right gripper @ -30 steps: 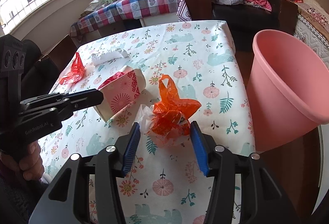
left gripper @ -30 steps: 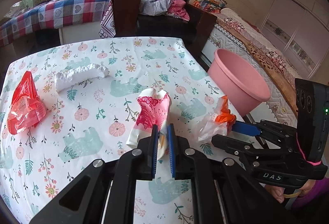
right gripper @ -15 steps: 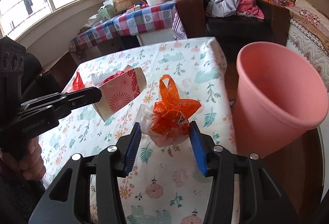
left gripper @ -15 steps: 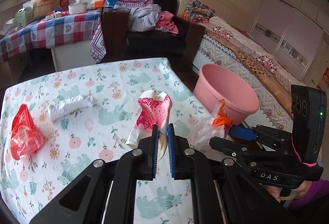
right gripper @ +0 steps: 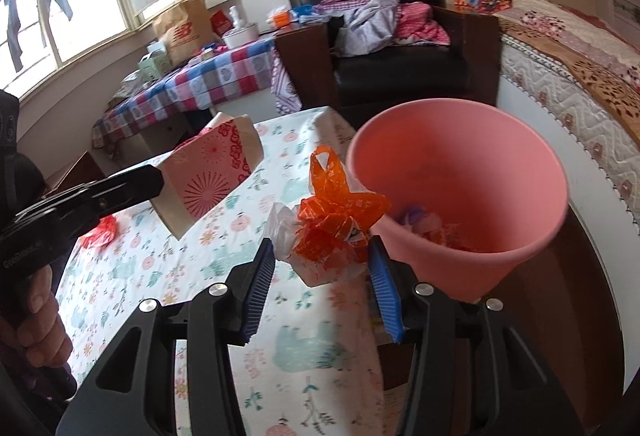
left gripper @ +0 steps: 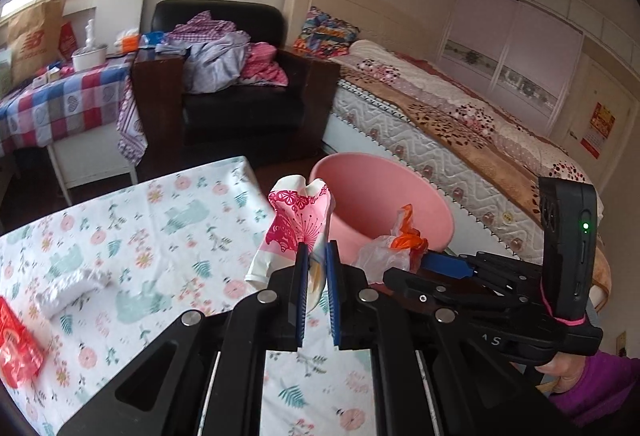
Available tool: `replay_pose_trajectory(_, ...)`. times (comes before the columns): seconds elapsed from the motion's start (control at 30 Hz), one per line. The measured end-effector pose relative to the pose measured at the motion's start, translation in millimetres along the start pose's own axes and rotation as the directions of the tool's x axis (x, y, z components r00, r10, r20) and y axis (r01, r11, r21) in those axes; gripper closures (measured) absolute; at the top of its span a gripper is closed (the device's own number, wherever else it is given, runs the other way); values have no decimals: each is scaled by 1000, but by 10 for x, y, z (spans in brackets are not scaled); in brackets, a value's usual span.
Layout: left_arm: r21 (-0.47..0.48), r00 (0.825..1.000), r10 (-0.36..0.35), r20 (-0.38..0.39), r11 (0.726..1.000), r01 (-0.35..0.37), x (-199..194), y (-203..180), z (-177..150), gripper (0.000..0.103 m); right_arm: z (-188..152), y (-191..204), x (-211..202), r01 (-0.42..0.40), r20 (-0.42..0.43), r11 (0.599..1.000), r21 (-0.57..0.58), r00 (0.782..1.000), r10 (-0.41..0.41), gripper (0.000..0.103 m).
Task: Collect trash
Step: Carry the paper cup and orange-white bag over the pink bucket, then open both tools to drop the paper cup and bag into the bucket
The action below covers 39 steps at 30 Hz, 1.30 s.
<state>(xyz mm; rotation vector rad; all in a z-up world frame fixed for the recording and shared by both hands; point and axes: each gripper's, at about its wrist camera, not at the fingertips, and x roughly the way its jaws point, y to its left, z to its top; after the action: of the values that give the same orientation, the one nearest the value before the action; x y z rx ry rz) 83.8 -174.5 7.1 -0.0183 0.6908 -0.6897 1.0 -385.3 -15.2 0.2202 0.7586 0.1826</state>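
Note:
My left gripper [left gripper: 316, 256] is shut on a pink-and-white paper bag [left gripper: 298, 222] and holds it in the air above the table's right edge; it also shows in the right wrist view [right gripper: 208, 175]. My right gripper [right gripper: 322, 260] is shut on an orange and clear plastic bag bundle [right gripper: 332, 224], also lifted, just left of the pink bin [right gripper: 460, 195]. The bundle [left gripper: 394, 246] and the bin [left gripper: 384, 199] show in the left wrist view. The bin holds some trash at its bottom.
On the floral tablecloth [left gripper: 132, 236] lie a white foam piece [left gripper: 70, 290] and a red plastic bag [left gripper: 16, 348] at the left. A black armchair [left gripper: 236, 83] with clothes, a checked table [left gripper: 60, 95] and a bed [left gripper: 460, 123] stand beyond.
Both grippers have risen off the table and moved right toward the pink bin, each carrying its trash. The bin now appears closer and its inside is visible.

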Motion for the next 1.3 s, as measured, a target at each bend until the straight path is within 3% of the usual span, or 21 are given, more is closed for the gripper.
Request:
replay_pose_trajectory(0.6,74,995,-78,-62,994,83,695,-501,203,95,82,-712,11,160,46,975,154,985,-168,54)
replay_pose_trajectory(0.93,64,988,-88,-131,993,97,1095,-588,252,95,84,-805,155,183,26,968,173,981,-191,54)
replay_pose_trajectory(1.3,75,988,-91,-125,992,100,1214,-656,303,95,103,-836,254,193,17,965,178,980,-199,54)
